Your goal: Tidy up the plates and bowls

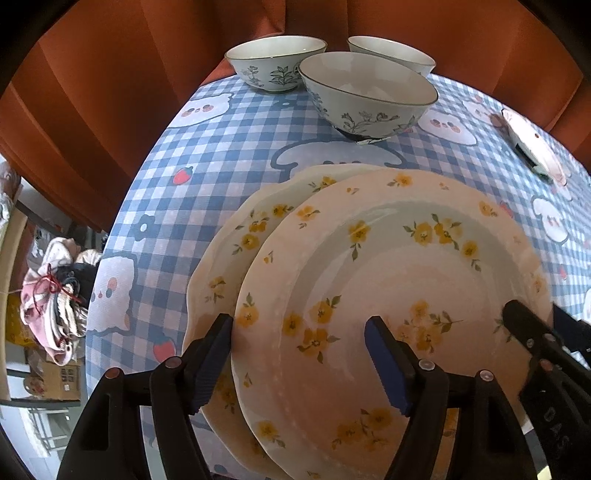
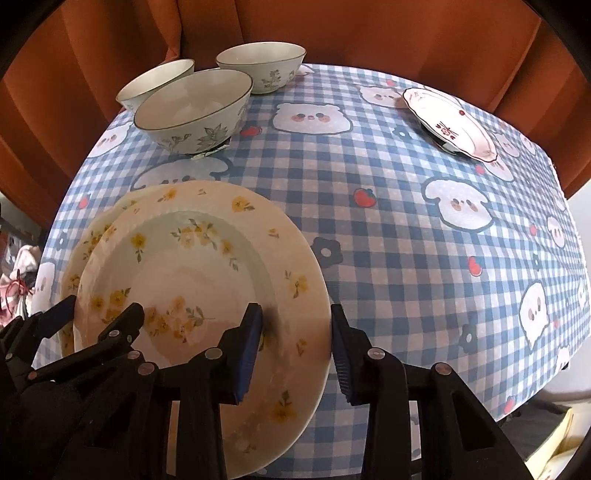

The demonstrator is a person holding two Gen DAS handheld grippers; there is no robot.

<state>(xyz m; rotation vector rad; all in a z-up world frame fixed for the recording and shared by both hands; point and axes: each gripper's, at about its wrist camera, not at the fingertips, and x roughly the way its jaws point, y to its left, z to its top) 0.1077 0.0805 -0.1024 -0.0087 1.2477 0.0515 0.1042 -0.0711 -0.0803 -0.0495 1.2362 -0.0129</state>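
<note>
A cream plate with yellow flowers lies on top of a second like plate, offset to the right, near the table's front edge. My left gripper is open, its jaws astride the top plate's left rim. My right gripper is open, its jaws astride the same plate's right rim. The right gripper's fingers show at the plate's right edge in the left wrist view. Three white bowls with blue leaf prints stand at the back.
A blue checked tablecloth with bear prints covers the table. A small white plate with red marks sits at the back right. Orange curtains hang behind. Clutter and boxes lie on the floor at the left.
</note>
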